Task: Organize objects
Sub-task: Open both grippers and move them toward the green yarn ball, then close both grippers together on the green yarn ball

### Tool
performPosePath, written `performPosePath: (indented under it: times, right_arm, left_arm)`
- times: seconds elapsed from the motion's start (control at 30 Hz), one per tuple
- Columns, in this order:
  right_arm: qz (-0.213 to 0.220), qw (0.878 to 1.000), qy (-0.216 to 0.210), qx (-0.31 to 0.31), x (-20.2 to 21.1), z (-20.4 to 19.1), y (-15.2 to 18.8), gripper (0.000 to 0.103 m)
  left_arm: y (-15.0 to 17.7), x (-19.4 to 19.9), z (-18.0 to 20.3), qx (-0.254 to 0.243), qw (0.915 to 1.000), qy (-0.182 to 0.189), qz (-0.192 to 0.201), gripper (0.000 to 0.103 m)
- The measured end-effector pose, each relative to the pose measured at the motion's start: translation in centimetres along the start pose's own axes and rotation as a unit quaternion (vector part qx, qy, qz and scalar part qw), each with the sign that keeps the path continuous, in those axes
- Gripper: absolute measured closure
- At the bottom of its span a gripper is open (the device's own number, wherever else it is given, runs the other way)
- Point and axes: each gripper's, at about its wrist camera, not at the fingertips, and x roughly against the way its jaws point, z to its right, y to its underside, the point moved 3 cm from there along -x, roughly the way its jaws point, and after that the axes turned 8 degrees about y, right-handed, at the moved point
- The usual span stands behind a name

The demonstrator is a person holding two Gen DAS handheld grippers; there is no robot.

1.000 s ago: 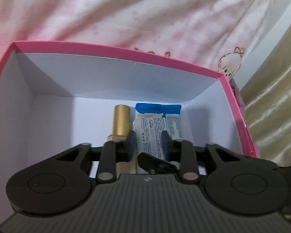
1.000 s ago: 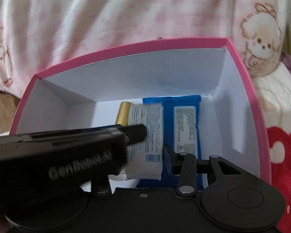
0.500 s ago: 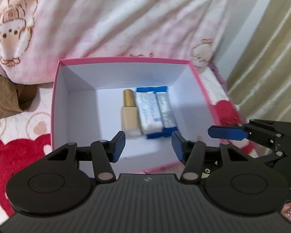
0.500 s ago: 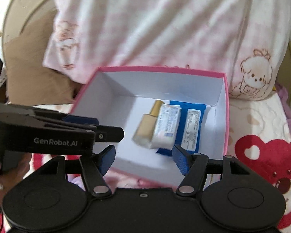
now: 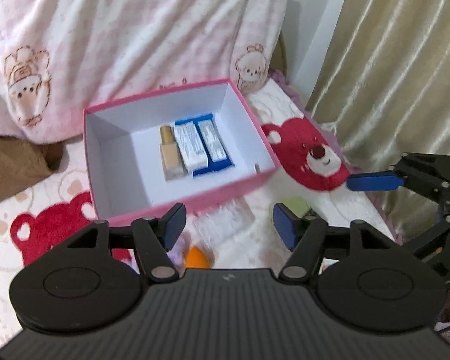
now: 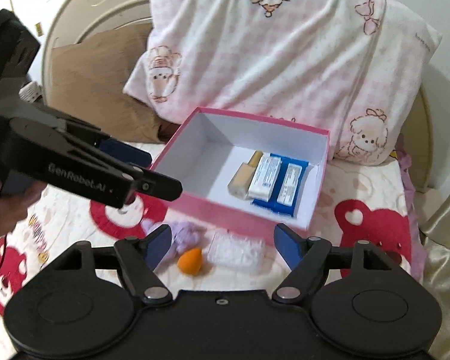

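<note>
Pink box [image 6: 195, 199], frame centre: bottle [image 6: 245, 175], white carton [image 6: 264, 178], blue packet [image 6: 288, 186] side by side, long axes running toward the pillow [image 6: 285, 60] (bottle cap farthest). Left gripper [image 5: 228, 228] and right gripper [image 6: 222, 244]: jaws opening, empty.

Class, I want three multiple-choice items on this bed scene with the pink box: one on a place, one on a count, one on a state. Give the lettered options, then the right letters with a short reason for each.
1. Where does the orange sponge lie?
A. inside the pink box
B. on the bedspread, in front of the pink box
C. on the pillow

2. How many things lie in the pink box?
A. one
B. three
C. five

3. What is between the right gripper's fingers?
A. nothing gripped; its jaws are opening
B. the gold-capped bottle
C. the blue packet

Answers: 1 B, it sits outside the box, beside the clear plastic case. 2 B, the gold-capped bottle, white tube box and blue packet lie side by side. 3 A, its pads press on nothing.
</note>
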Motion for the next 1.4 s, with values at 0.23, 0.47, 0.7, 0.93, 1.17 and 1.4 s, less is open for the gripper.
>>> performPosePath:
  times: [0.23, 0.47, 0.7, 0.93, 1.17, 1.4]
  right_arm:
    - [-0.003, 1.000, 0.001, 0.027, 2.9, 0.3, 4.8, 0.017]
    - [-0.013, 1.000, 0.009, 0.025, 1.6, 1.8, 9.6, 0.010]
    - [-0.003, 1.000, 0.014, 0.010, -1.6, 4.0, 12.3, 0.010]
    - [-0.003, 0.999, 0.021, 0.031, -5.0, 4.7, 13.2, 0.010]
    - [-0.009, 0.998, 0.045, 0.040, -8.4, 5.5, 14.0, 0.010]
    - [-0.028, 0.998, 0.053, -0.019, -11.0, 6.4, 14.7, 0.010]
  left_arm:
    - [3.8, 0.2, 2.8, -0.007, 0.9998, 0.002, -0.017, 0.024]
    - [7.1, -3.5, 4.2, 0.010, 0.9988, 0.024, -0.042, 0.020]
    - [8.7, -9.1, 4.2, 0.041, 0.9960, 0.058, -0.054, 0.020]
    - [8.7, -14.1, 4.2, 0.108, 0.9894, 0.093, -0.031, 0.020]
    - [9.3, -18.6, 4.8, 0.135, 0.9843, 0.108, -0.038, 0.022]
    - [9.8, -21.0, 5.7, 0.130, 0.9854, 0.103, -0.037, 0.024]
